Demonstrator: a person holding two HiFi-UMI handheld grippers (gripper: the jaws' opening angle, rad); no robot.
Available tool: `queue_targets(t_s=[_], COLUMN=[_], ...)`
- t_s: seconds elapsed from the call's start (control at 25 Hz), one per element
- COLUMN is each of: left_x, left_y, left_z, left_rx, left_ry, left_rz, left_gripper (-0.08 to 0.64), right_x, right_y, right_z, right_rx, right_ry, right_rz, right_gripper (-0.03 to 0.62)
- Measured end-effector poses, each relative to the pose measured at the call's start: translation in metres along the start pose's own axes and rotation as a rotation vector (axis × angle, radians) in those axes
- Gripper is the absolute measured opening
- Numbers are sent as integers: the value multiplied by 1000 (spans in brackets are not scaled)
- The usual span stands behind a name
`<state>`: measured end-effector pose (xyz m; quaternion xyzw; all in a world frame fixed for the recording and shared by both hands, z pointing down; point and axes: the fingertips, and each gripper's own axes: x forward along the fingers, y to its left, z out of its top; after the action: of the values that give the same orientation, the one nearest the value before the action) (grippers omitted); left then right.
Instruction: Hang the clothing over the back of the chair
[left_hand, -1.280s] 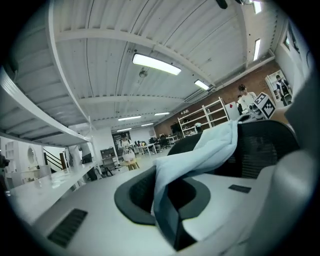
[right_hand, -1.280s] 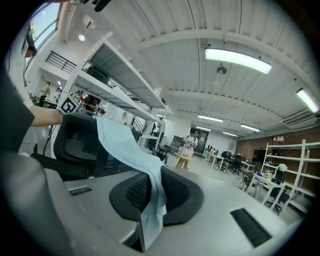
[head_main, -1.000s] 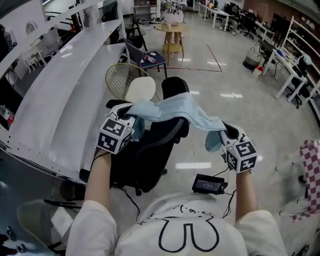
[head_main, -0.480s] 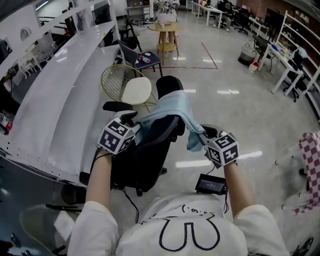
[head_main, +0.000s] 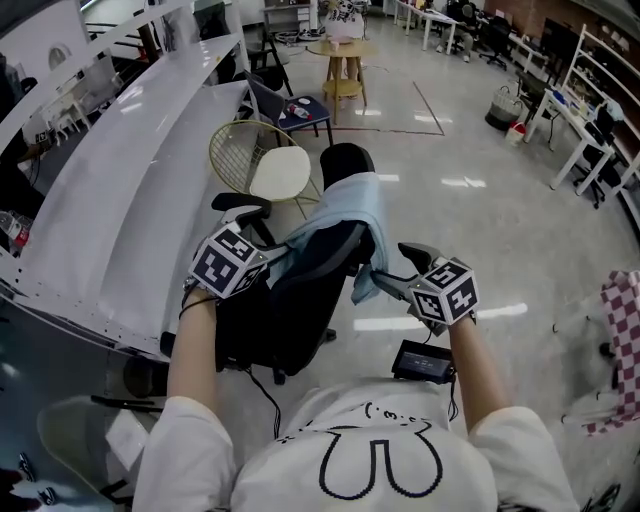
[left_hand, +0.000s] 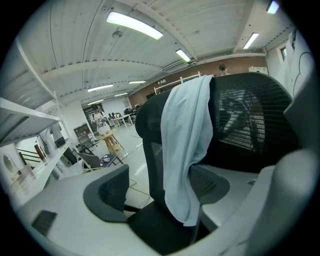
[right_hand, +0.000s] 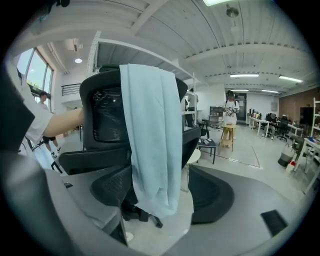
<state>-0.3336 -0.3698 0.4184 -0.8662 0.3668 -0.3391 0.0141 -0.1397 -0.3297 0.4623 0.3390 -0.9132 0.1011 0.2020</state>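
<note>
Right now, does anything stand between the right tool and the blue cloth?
Nothing visible does. The right tool has just been opening its jaws, empty, and the blue cloth hangs over the chair back directly before them.

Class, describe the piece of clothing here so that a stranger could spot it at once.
Beside the long white counter stands a black mesh office chair. Draped over its backrest is the pale blue clothing, the only soft, light thing on it.
</note>
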Motion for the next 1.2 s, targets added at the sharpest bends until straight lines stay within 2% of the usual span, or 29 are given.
queue_targets(t_s=[0.12, 0.52, 0.64, 0.76, 1.0, 1.16, 1.2], left_x=[-2, -24, -33, -46, -69, -80, -81], left_y=[-6, -1, 3, 9, 10, 12, 11], left_z=[-3, 16, 26, 42, 73, 93, 97], left_rx=[25, 51, 40, -1, -37, -97, -111], left_ry=[23, -35, -80, -161, -291, -387, -406], left_rz=[-18, 17, 53, 89, 149, 189, 193], left_gripper=[425, 428, 428, 428, 426, 405, 398], right_x=[-2, -32, -42, -52, -69, -77, -80], right_y=[8, 19, 19, 17, 16, 19, 19], right_z=[4, 47, 62, 80, 119, 137, 142], right_rx=[-35, -77, -99, -119, -99, -99, -101], right_ry=[14, -54, -91, -141, -267, -320, -342], right_rz=[36, 77, 46, 11, -27, -55, -74], right_gripper=[378, 391, 391, 388, 286, 257, 232])
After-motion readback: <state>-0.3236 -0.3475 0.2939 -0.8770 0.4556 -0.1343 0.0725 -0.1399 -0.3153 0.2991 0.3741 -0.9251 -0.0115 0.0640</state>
